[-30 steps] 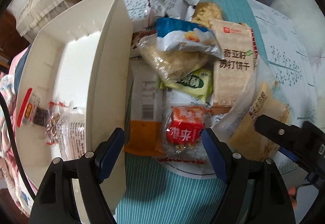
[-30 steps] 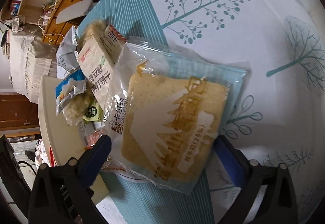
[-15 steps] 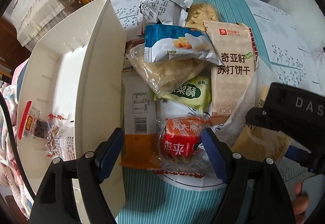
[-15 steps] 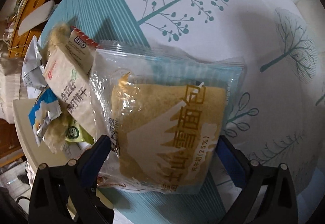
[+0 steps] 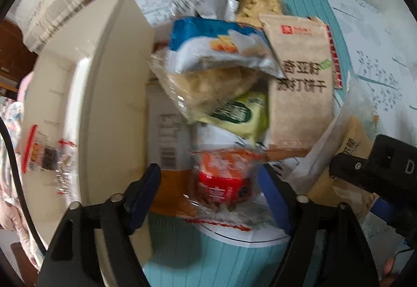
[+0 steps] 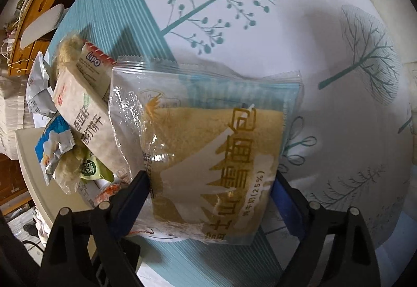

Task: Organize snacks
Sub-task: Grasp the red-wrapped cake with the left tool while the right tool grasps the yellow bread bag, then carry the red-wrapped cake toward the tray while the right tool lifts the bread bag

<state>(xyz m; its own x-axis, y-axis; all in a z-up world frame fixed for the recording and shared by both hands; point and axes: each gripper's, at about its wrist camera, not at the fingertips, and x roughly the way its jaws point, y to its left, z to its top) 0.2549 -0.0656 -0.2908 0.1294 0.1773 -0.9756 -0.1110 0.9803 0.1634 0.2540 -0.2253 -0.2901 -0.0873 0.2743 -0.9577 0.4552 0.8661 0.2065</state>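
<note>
Bread packet point(image 6: 208, 156) was flanked by the spread fingers of the right gripper point(image 6: 211, 198) on the tablecloth point(image 6: 325, 52), beside the snack pile. The left gripper point(image 5: 211, 193), jaws apart, was held around a red snack point(image 5: 221, 182) near the white tray point(image 5: 104, 104).

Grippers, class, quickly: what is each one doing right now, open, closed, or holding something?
Left gripper: open, its fingers either side of the red snack packet, not gripping.
Right gripper: open around the bread packet, not visibly clamped.
</note>
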